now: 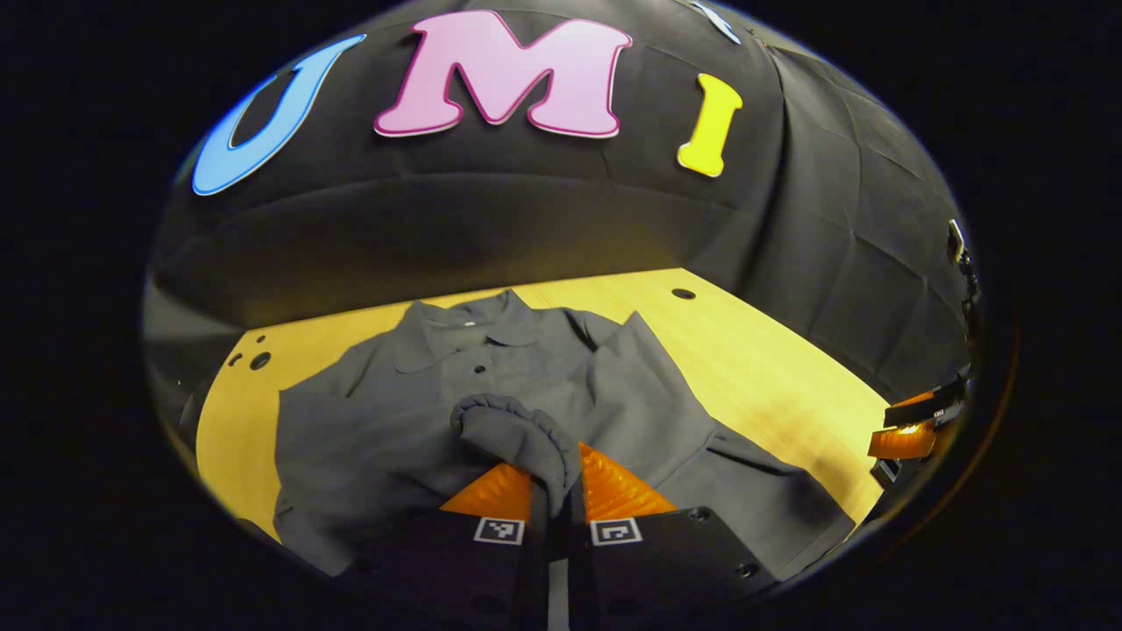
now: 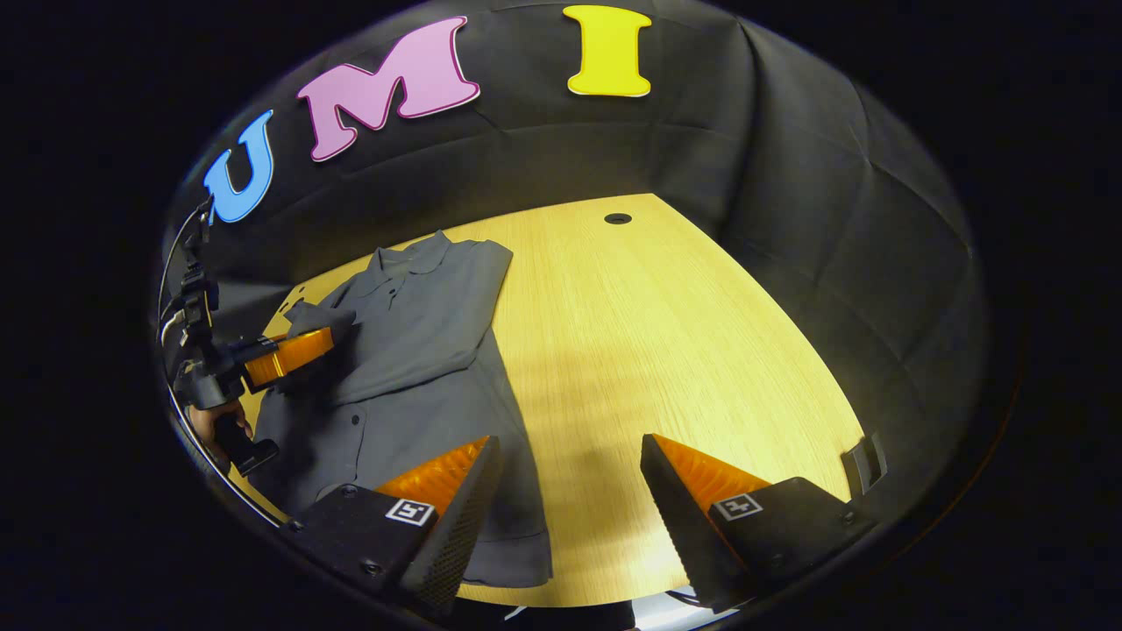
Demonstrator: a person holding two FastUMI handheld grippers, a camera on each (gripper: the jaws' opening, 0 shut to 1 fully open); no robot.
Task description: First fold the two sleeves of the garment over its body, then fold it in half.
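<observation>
A grey collared shirt point(image 1: 421, 386) lies flat on the wooden table point(image 1: 771, 359), collar at the far side. One sleeve point(image 1: 649, 377) lies folded across its body. My left gripper point(image 1: 555, 491) is shut on the other sleeve's cuff point(image 1: 517, 434), holding it bunched above the shirt's chest. In the right gripper view the shirt point(image 2: 412, 350) sits to the left, with the left gripper point(image 2: 294, 349) and a hand point(image 2: 219, 421) over its far edge. My right gripper point(image 2: 565, 478) hangs open above the table point(image 2: 666, 333) beside the shirt's hem, nothing between its fingers.
Round holes mark the tabletop: one at the far right point(image 1: 683, 294), some at the far left point(image 1: 260, 360), and one far ahead point(image 2: 617, 217). Black cloth walls close the booth behind and to the right. Bare wood stretches right of the shirt.
</observation>
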